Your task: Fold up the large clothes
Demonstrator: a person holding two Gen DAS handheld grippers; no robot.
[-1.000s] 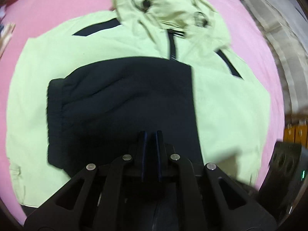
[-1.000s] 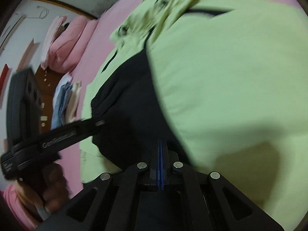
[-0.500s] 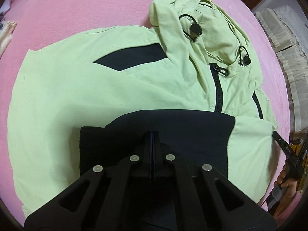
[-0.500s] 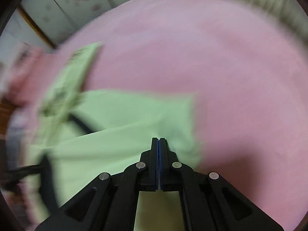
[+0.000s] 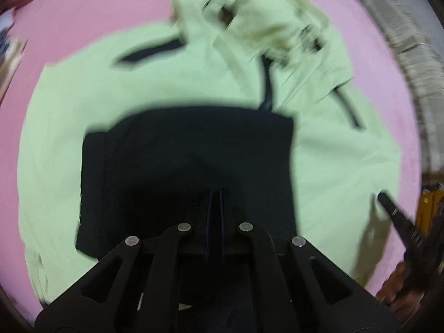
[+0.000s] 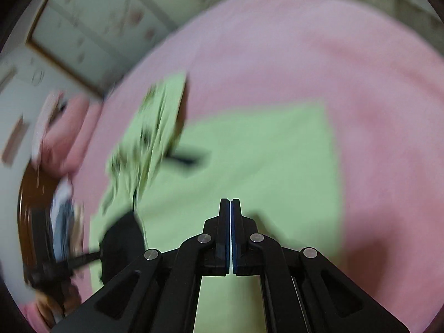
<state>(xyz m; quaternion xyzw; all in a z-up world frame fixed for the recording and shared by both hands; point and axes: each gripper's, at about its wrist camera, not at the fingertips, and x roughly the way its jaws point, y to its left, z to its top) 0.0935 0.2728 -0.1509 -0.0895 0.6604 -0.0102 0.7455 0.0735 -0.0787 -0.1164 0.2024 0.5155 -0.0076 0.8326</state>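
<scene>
Pink bedding (image 5: 105, 8) is covering the bed, and both views are smearing with motion blur. Across it the pale green jacket (image 5: 83, 105) is lying flat, its hood (image 5: 258, 22) bunched at the far end and its navy sleeve (image 5: 188, 155) folded over the chest. The left gripper (image 5: 216, 194) is hovering clenched above that sleeve, gripping nothing; the right gripper (image 6: 230, 202) is likewise clenched and empty above the green fabric

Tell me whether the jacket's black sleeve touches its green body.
Touching: the left wrist view shows the black sleeve folded flat across the green body.
</scene>
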